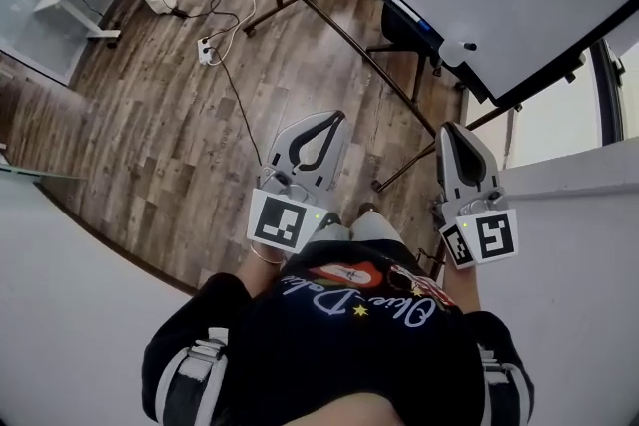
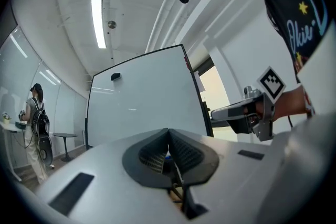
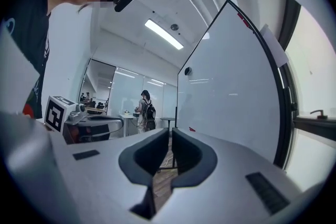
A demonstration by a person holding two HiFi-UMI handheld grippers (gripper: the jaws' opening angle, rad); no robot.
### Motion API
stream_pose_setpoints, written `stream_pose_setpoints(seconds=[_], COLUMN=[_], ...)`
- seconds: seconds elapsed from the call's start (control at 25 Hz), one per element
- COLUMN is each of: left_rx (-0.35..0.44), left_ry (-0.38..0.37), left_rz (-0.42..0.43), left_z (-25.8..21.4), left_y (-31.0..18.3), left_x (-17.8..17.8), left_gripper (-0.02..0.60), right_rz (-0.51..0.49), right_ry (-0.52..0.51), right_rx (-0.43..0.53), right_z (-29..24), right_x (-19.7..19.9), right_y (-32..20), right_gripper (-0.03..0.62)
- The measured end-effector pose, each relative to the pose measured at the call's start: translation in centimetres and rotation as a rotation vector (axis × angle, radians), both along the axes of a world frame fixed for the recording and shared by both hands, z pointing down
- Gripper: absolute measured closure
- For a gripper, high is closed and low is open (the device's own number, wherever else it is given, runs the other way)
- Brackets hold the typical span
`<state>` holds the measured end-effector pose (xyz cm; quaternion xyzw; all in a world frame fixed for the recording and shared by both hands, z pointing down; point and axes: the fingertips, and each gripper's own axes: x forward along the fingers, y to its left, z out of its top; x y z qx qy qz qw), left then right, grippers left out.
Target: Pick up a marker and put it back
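Two grey plastic grippers, left gripper [image 1: 333, 119] and right gripper [image 1: 450, 128], both closed, empty. White blue-capped marker [image 1: 407, 12] lies on whiteboard ledge [image 1: 477, 80], well ahead. Risk: reaching with unopened jaws knocks it off.

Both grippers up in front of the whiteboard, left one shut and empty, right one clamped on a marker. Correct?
Not quite. The right gripper holds nothing: the right gripper view shows its jaws closed, with only the wood floor visible behind them. The rest stands: the left gripper is shut and empty, and both face the whiteboard.
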<state>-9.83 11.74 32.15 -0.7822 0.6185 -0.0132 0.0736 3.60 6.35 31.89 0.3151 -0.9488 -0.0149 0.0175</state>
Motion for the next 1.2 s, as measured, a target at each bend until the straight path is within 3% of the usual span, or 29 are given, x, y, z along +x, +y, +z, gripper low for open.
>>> stream_pose_setpoints(seconds=[0.24,0.52,0.88,1.2], left_rx=[-0.033,-0.025,-0.043,-0.045], left_ry=[0.019,-0.027,-0.043,-0.027], left_rz=[0.022,0.02,0.042,0.111], left_z=[1.1,0.4,0.6,1.1], left_y=[-1.6,-5.2,-12.2,-19.0], left_x=[0.2,-1.0,-2.4,-2.2], left_gripper=[0.578,0.577,0.577,0.578], right_rz=[0.064,0.075,0.115,0.211], right_ry=[-0.001,-0.052,-0.067,-0.052], right_rx=[-0.018,-0.035,-0.053,-0.066], right_z=[0.6,1.0,2.1,3.1], right_x=[1.3,0.2,-0.6,0.7], right_y=[-2.1,-6.2,-12.8,-18.5], right_gripper=[0.591,0.589,0.572,0.549])
